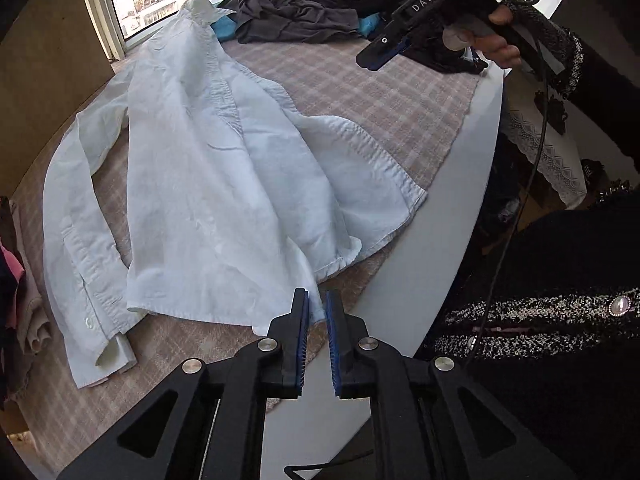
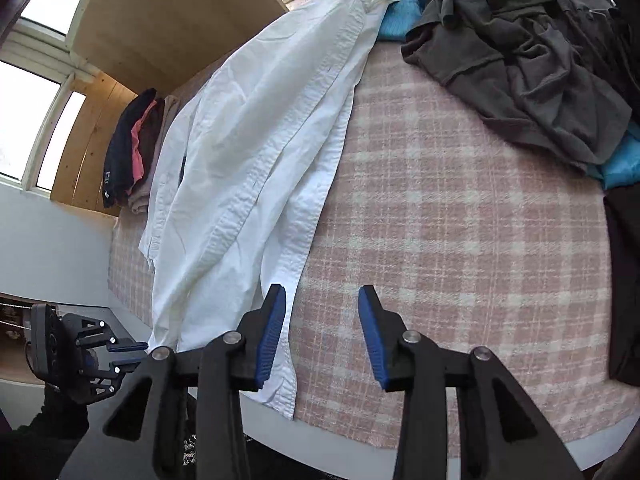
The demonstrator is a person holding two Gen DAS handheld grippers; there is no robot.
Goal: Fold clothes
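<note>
A white shirt (image 1: 208, 184) lies spread lengthwise on a pink plaid cloth (image 1: 360, 92), collar toward the window, one sleeve curving along its left side. My left gripper (image 1: 315, 296) hovers at the shirt's near hem corner with its blue pads a narrow gap apart; a bit of hem shows between them, not pinched. In the right wrist view the shirt (image 2: 256, 152) runs up the left half, and my right gripper (image 2: 322, 294) stands open above the plaid cloth (image 2: 460, 240) beside the shirt's front edge, holding nothing. A hand holds that right gripper (image 1: 378, 54) above the table's far right.
A heap of dark grey clothes (image 2: 520, 48) over a blue garment (image 2: 400, 16) fills the far right. Folded clothes (image 2: 132, 148) are stacked at the left. The white table edge (image 1: 460, 200) curves past a person in a black tweed jacket (image 1: 560, 320). The left gripper (image 2: 140, 356) shows low left.
</note>
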